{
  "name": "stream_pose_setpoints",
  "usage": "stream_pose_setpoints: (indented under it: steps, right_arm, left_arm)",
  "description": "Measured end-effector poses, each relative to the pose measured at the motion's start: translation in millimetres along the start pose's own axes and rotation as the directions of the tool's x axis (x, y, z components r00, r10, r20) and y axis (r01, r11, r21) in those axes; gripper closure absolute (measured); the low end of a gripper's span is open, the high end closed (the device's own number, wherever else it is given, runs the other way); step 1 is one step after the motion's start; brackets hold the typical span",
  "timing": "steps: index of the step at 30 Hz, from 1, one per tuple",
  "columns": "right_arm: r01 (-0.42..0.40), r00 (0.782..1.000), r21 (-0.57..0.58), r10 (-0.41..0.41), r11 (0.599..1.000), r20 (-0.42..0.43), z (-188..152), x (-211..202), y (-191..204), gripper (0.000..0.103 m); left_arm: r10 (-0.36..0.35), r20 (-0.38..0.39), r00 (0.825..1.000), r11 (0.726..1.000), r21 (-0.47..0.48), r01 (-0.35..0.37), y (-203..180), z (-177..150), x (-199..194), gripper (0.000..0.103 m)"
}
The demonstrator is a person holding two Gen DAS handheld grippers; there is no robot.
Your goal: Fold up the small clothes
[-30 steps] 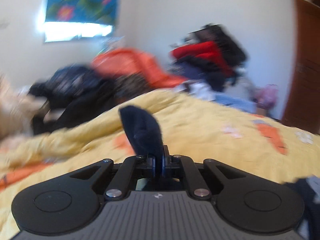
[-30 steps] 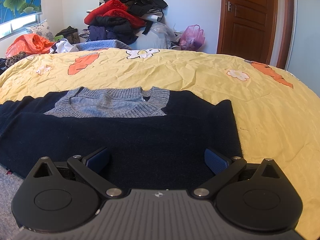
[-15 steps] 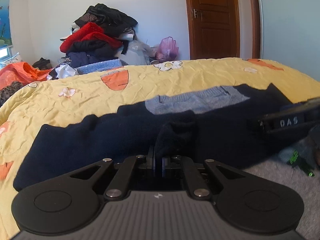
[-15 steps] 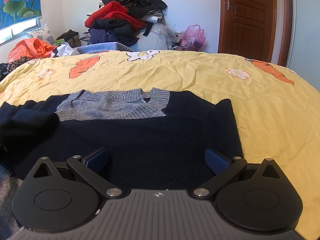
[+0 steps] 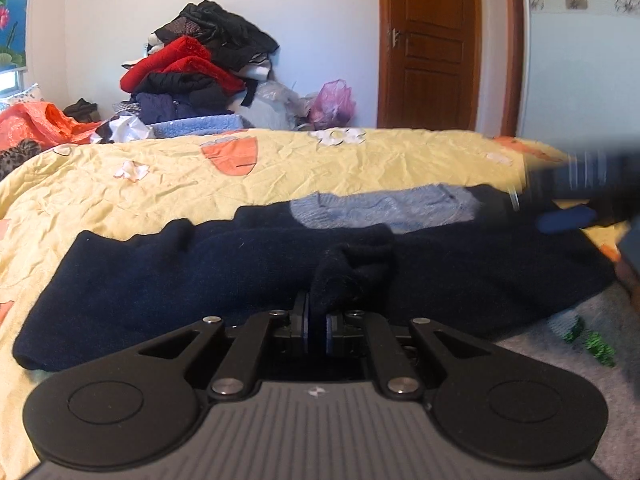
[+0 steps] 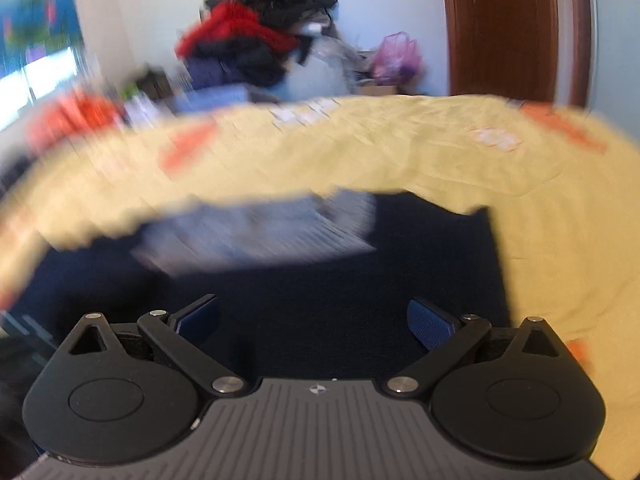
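Observation:
A navy sweater (image 5: pixel 160 280) with a grey knit collar (image 5: pixel 384 212) lies flat on the yellow bedspread (image 5: pixel 160 184). My left gripper (image 5: pixel 316 320) sits low over the sweater's body with a bunched navy sleeve end (image 5: pixel 352 268) pinched between its pads. Its jaws are just opening, and the cloth still fills the narrow gap. My right gripper (image 6: pixel 316 320) is open wide above the sweater (image 6: pixel 320 288), with nothing between its fingers. The right wrist view is motion-blurred. The right gripper (image 5: pixel 568 216) also shows as a blur at the right edge of the left wrist view.
A tall pile of clothes (image 5: pixel 200 76) stands beyond the bed's far edge, with a pink bag (image 5: pixel 332 100) beside it. An orange bag (image 5: pixel 36 124) lies at the far left. A brown door (image 5: pixel 432 48) is behind. A grey surface with green specks (image 5: pixel 580 336) lies at the near right.
My left gripper swung round with the sleeve and brought it down onto the sweater's body, then held still. The right gripper lifted slightly and its view blurred.

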State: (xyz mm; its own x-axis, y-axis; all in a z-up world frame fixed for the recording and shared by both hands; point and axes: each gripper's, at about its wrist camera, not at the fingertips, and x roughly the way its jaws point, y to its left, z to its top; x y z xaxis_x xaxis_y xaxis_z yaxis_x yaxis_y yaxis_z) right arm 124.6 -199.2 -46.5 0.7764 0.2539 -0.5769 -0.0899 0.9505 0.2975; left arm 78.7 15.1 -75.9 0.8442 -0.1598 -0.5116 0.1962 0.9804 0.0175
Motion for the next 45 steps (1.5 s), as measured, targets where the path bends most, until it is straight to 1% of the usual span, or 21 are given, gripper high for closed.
stream_pose_setpoints:
  steps: [2, 3, 4, 6, 8, 9, 11, 14, 16, 19, 20, 21, 22, 23, 24, 25, 26, 27, 29, 36, 45]
  right_arm:
    - [-0.126, 0.992, 0.118, 0.129, 0.985, -0.014, 14, -1, 5, 0.002]
    - [-0.186, 0.979, 0.175, 0.197, 0.967, -0.048, 21, 5, 9, 0.003]
    - [-0.246, 0.958, 0.235, 0.273, 0.940, -0.089, 26, 14, 13, 0.004]
    - [-0.308, 0.905, 0.354, 0.387, 0.883, -0.177, 31, 37, 22, 0.014]
    - [-0.306, 0.871, 0.419, 0.429, 0.855, -0.240, 32, 57, 33, 0.020]
    - [-0.296, 0.864, 0.422, 0.429, 0.857, -0.264, 32, 65, 38, 0.022]
    - [-0.273, 0.868, 0.428, 0.413, 0.861, -0.277, 34, 75, 45, 0.022]
    - [-0.283, 0.847, 0.483, 0.453, 0.828, -0.280, 31, 85, 51, 0.024]
    - [-0.289, 0.842, 0.481, 0.459, 0.828, -0.284, 28, 89, 57, 0.028]
    - [-0.303, 0.834, 0.453, 0.463, 0.839, -0.300, 27, 93, 64, 0.047]
    - [-0.308, 0.831, 0.442, 0.464, 0.843, -0.306, 25, 94, 66, 0.068]
    - [-0.307, 0.830, 0.426, 0.458, 0.851, -0.318, 23, 95, 69, 0.081]
    - [-0.305, 0.834, 0.406, 0.447, 0.862, -0.322, 21, 95, 72, 0.081]
    - [-0.309, 0.842, 0.384, 0.438, 0.870, -0.313, 21, 93, 72, 0.081]
    - [-0.315, 0.848, 0.368, 0.434, 0.875, -0.304, 21, 90, 70, 0.082]
    - [-0.321, 0.851, 0.358, 0.433, 0.877, -0.296, 23, 87, 68, 0.083]
    - [-0.327, 0.855, 0.353, 0.433, 0.877, -0.286, 27, 84, 64, 0.084]
    - [-0.330, 0.860, 0.348, 0.431, 0.878, -0.272, 31, 80, 58, 0.085]
    - [-0.329, 0.877, 0.333, 0.417, 0.884, -0.241, 42, 71, 44, 0.085]
    - [-0.267, 0.924, 0.279, 0.327, 0.923, -0.197, 71, 44, -19, 0.085]
    - [-0.162, 0.958, 0.295, 0.222, 0.942, -0.183, 60, 24, -96, 0.085]
  left_arm:
    - [-0.020, 0.012, 1.000, 1.000, -0.015, 0.020, 3, 0, -2, 0.094]
    - [-0.026, 0.019, 0.999, 0.999, -0.024, 0.027, 5, -1, -3, 0.094]
    - [-0.030, 0.030, 0.999, 0.999, -0.032, 0.031, 6, -1, -5, 0.094]
    - [-0.033, 0.059, 0.998, 0.998, -0.042, 0.036, 8, -2, -9, 0.094]
    - [-0.037, 0.084, 0.996, 0.998, -0.046, 0.041, 8, -3, -13, 0.094]
    - [-0.044, 0.092, 0.995, 0.998, -0.049, 0.048, 9, -3, -15, 0.094]
    - [-0.046, 0.089, 0.995, 0.997, -0.053, 0.051, 10, -3, -14, 0.094]
    - [-0.055, 0.082, 0.995, 0.997, -0.053, 0.060, 10, -2, -13, 0.094]
    - [-0.064, 0.084, 0.994, 0.996, -0.050, 0.068, 10, -2, -13, 0.094]
    - [-0.072, 0.082, 0.994, 0.996, -0.051, 0.077, 11, -2, -13, 0.094]
    - [-0.077, 0.080, 0.994, 0.995, -0.053, 0.081, 11, -2, -13, 0.094]
    - [-0.078, 0.076, 0.994, 0.995, -0.057, 0.082, 12, -2, -12, 0.094]
    - [-0.080, 0.074, 0.994, 0.995, -0.061, 0.085, 14, -2, -13, 0.093]
    - [-0.081, 0.074, 0.994, 0.994, -0.064, 0.086, 14, -3, -13, 0.086]
    - [-0.074, 0.074, 0.994, 0.995, -0.065, 0.079, 16, -2, -13, 0.067]
    - [-0.064, 0.081, 0.995, 0.996, -0.064, 0.069, 15, -2, -14, 0.054]
    - [-0.054, 0.102, 0.993, 0.996, -0.061, 0.060, 14, -3, -17, 0.028]
    - [-0.050, 0.133, 0.990, 0.997, -0.055, 0.058, 13, -4, -22, 0.014]
    - [-0.052, 0.175, 0.983, 0.997, -0.040, 0.059, 11, -6, -28, 0.011]
    - [-0.044, 0.154, 0.987, 0.996, -0.070, 0.056, 16, -2, -23, 0.011]
    - [-0.061, 0.106, 0.993, 0.995, -0.071, 0.069, 20, 2, -15, 0.011]
